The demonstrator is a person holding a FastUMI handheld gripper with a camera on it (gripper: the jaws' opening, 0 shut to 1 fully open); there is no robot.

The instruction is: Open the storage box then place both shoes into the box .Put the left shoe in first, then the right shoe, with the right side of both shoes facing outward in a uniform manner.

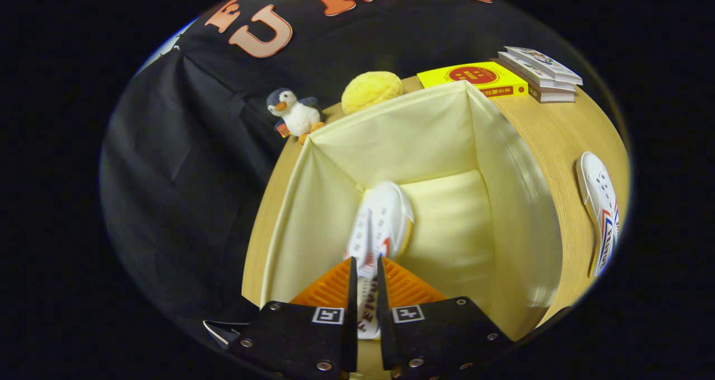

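Observation:
The pale yellow storage box (503, 201) stands open on the wooden table, and I look down into it. My gripper (365, 268) is shut on a white shoe (382, 221), both fingers pressing its heel end. The shoe hangs toe-down inside the box, near the left wall, its toe close to the box floor. The second white shoe (600, 209), with red and blue side stripes, lies on its side on the table, outside the box to the right.
Beyond the box stand a toy penguin (293, 114) and a yellow plush ball (371, 91). A yellow book (475, 78) and a short stack of books (542, 72) lie at the far right of the wooden table (558, 128).

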